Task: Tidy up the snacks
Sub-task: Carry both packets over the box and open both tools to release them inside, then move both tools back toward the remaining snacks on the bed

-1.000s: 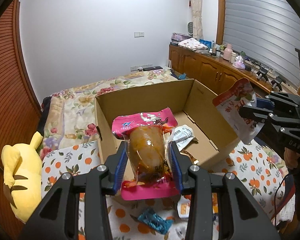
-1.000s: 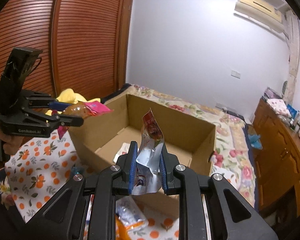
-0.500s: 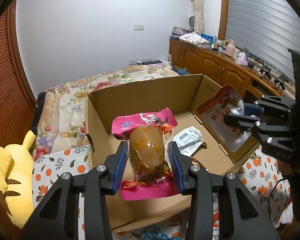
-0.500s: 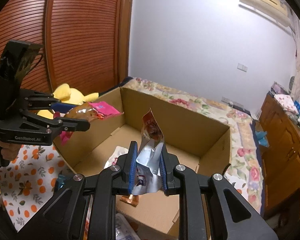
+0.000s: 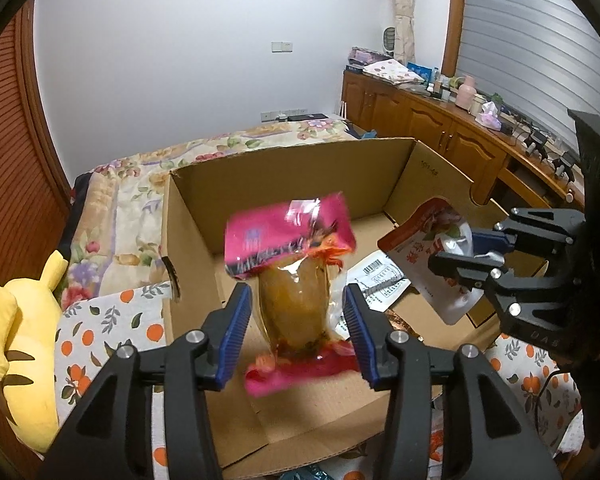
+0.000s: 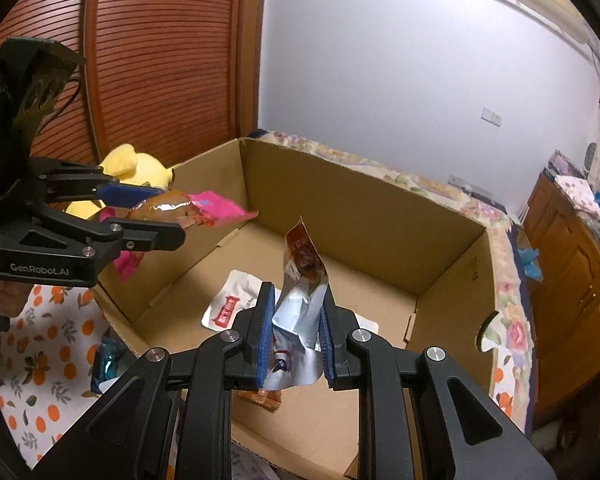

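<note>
Over the cardboard box (image 5: 284,168), my left gripper (image 5: 296,320) jaws have just been spreading to drop the pink snack pack (image 5: 296,280); my right gripper (image 6: 294,336) jaws pinch the silver pouch (image 6: 296,312) for its turn.

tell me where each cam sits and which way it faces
Left wrist: on the left gripper, angled down into the cardboard box; its jaws have just been opening around the pink snack pack; the right gripper shows.
Right wrist: on the right gripper, angled down into the box, jaws shut on the silver pouch; the left gripper shows.
Shared: box, both snacks, yellow plush.
</note>
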